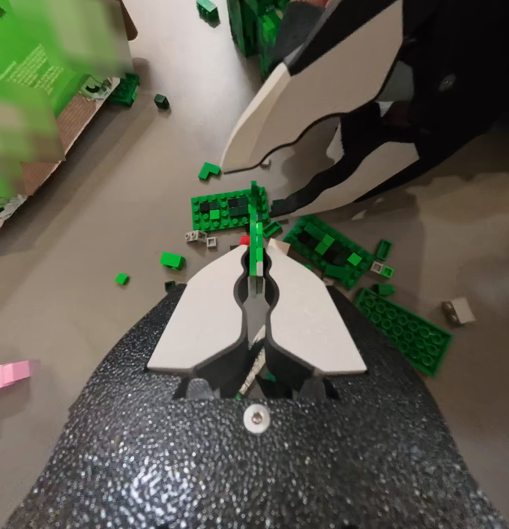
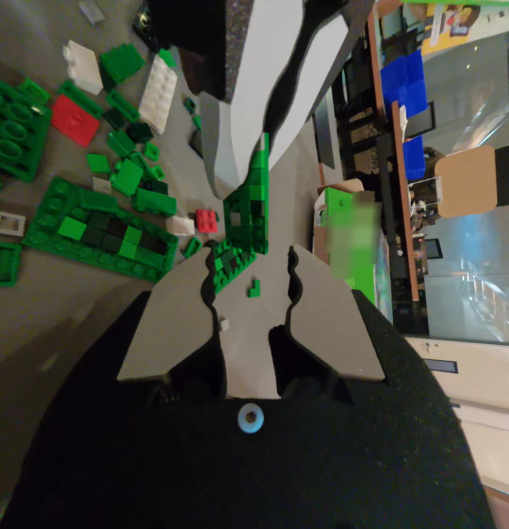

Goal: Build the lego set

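**Left claw holds a studded panel on edge; right claw stands apart**

The left claw (image 1: 255, 259) is clamped on a green panel (image 1: 254, 229), held edge-up above the tabletop (image 1: 104, 229). The right claw (image 2: 249, 257) gapes empty, near a flat green plate (image 2: 230, 263). Probably best: keep the panel square and press gently.

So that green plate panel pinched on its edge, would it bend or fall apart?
The green plate panel looks like rigid plastic, so probably stiff. The left gripper clamps only one edge, so it might pivot. Its small tiles could pop off if knocked.

text: small white print, illegible | on: green box (image 1: 27, 71)
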Motion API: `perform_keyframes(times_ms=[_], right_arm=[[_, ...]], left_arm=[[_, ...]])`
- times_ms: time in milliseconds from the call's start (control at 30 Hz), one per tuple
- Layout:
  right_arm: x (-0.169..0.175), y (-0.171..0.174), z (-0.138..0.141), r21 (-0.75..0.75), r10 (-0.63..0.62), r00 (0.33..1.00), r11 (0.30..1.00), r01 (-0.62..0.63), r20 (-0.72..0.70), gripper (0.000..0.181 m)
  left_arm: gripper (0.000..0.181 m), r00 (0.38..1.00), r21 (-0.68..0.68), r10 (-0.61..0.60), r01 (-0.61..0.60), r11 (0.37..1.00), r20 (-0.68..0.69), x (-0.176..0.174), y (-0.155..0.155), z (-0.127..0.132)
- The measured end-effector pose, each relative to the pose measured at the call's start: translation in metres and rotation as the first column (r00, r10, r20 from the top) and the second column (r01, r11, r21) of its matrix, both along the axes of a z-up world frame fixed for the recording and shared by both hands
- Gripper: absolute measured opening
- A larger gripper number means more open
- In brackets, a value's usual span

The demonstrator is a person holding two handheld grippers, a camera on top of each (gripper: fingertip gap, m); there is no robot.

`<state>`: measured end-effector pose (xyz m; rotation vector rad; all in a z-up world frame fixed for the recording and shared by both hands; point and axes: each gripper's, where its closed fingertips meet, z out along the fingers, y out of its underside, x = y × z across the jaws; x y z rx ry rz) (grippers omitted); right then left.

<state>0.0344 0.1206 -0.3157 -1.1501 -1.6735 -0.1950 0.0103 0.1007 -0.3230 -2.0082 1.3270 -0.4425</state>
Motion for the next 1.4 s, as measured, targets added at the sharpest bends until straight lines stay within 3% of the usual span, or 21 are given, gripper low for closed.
perform_keyframes(times_ms=[33, 100, 167, 233, 333, 400, 533, 633, 700, 833, 933, 1133, 1200, 1267, 1333, 1400], right_arm=[[-0.002, -0.001, -0.001, 0.002, 0.009, 1.0, 1.0, -0.009, 0.003, 0.044], [-0.005, -0.005, -0.005, -0.018, 0.033, 0.999, 0.999, -0.033, 0.001, 0.034], [-0.008, -0.014, -0.011, -0.102, 0.083, 0.997, 0.991, -0.083, 0.001, 0.031], [-0.012, -0.026, -0.015, -0.193, 0.135, 0.99, 0.972, -0.138, -0.029, 0.024], [-0.017, -0.041, -0.01, -0.285, 0.181, 0.979, 0.937, -0.201, -0.095, 0.01], [-0.016, -0.034, -0.004, -0.302, 0.133, 0.981, 0.938, -0.171, -0.144, 0.007], [-0.016, -0.021, 0.032, -0.375, 0.034, 0.904, 0.903, -0.21, -0.425, 0.006], [-0.017, -0.024, 0.05, -0.447, 0.007, 0.812, 0.832, -0.328, -0.584, 0.006], [-0.019, -0.029, 0.056, -0.478, -0.003, 0.763, 0.781, -0.402, -0.646, 0.006], [-0.019, -0.035, 0.072, -0.516, -0.047, 0.658, 0.663, -0.543, -0.752, 0.006], [-0.017, -0.037, 0.077, -0.529, -0.069, 0.626, 0.611, -0.589, -0.777, 0.006], [-0.015, -0.039, 0.085, -0.525, -0.084, 0.588, 0.562, -0.639, -0.805, 0.006], [-0.014, -0.038, 0.085, -0.527, -0.089, 0.584, 0.555, -0.644, -0.807, 0.006], [-0.014, -0.039, 0.081, -0.544, -0.085, 0.606, 0.55, -0.634, -0.791, 0.006], [-0.018, -0.041, 0.072, -0.574, -0.066, 0.654, 0.551, -0.606, -0.754, 0.006], [-0.024, -0.046, 0.064, -0.593, -0.047, 0.682, 0.54, -0.597, -0.73, 0.006]], left_arm=[[0.006, 1.0, 0.009, -0.018, 0.018, 1.0, -0.003, 0.0, -0.001, 0.001], [0.006, 0.991, 0.07, -0.117, 0.121, 0.99, -0.058, 0.001, -0.008, 0.002], [0.006, 0.952, 0.184, -0.235, 0.271, 0.945, -0.197, 0.0, -0.017, -0.001], [0.006, 0.909, 0.262, -0.269, 0.357, 0.897, -0.319, -0.002, -0.018, -0.002], [0.006, 0.894, 0.274, -0.298, 0.395, 0.877, -0.335, 0.004, -0.023, -0.003], [0.008, 0.93, 0.308, -0.248, 0.327, 0.893, -0.27, 0.006, -0.016, 0.004], [0.087, 0.991, 0.333, -0.076, 0.108, 0.937, -0.107, -0.001, 0.009, 0.019], [0.051, 0.986, 0.309, -0.139, 0.103, 0.945, 0.097, 0.01, 0.003, 0.031], [0.03, 0.937, 0.265, -0.18, 0.1, 0.959, 0.298, 0.017, -0.003, 0.046], [0.027, 0.759, 0.11, -0.191, 0.157, 0.982, 0.623, 0.018, -0.014, 0.069], [0.012, 0.712, 0.15, -0.244, 0.194, 0.97, 0.658, 0.022, -0.022, 0.075], [0.008, 0.676, 0.138, -0.229, 0.186, 0.973, 0.7, 0.022, -0.022, 0.083], [0.026, 0.667, 0.128, -0.195, 0.149, 0.98, 0.719, 0.019, -0.016, 0.085], [0.043, 0.632, 0.124, -0.179, 0.131, 0.984, 0.754, 0.016, -0.014, 0.091], [0.037, 0.563, 0.133, -0.203, 0.163, 0.978, 0.801, 0.013, -0.019, 0.103], [0.019, 0.577, 0.136, -0.214, 0.175, 0.975, 0.789, 0.012, -0.021, 0.102]])
